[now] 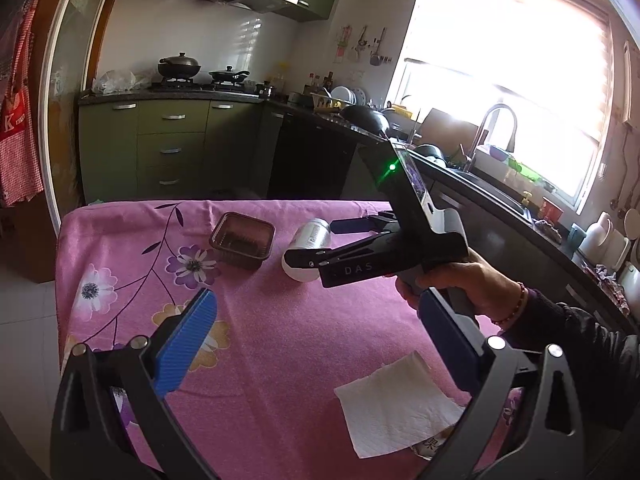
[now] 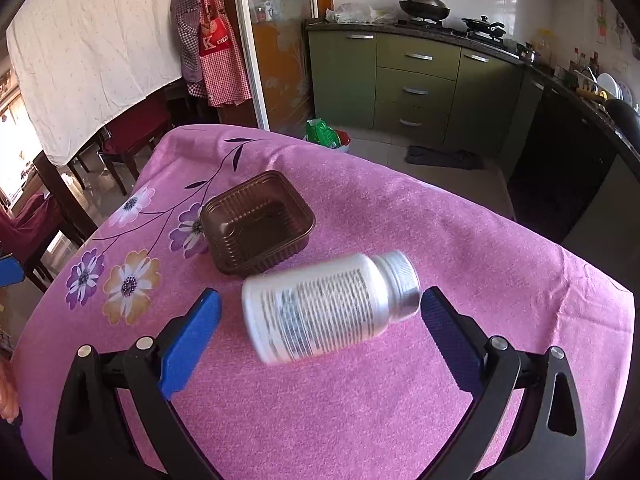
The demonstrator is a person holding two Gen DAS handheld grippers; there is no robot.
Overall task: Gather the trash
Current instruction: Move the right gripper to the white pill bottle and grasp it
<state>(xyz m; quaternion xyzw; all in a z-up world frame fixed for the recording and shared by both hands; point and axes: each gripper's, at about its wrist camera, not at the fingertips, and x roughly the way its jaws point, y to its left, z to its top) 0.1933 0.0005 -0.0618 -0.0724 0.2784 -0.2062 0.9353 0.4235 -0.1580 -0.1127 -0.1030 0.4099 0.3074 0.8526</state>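
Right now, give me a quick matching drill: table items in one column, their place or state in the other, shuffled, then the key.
Things:
1. white bottle
2. brown plastic tray
3. paper napkin
4. left tool

States:
A. lies flat at the near edge of the pink cloth
B. open, nothing between its pads
C. on its side between the right tool's open pads
D. upright and empty, just beyond the bottle

Pairs: 1-C, 2-D, 3-A, 4-B

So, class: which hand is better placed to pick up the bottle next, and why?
Right. Its gripper has open jaws either side of the lying bottle; the left gripper is open further back, near the napkin.
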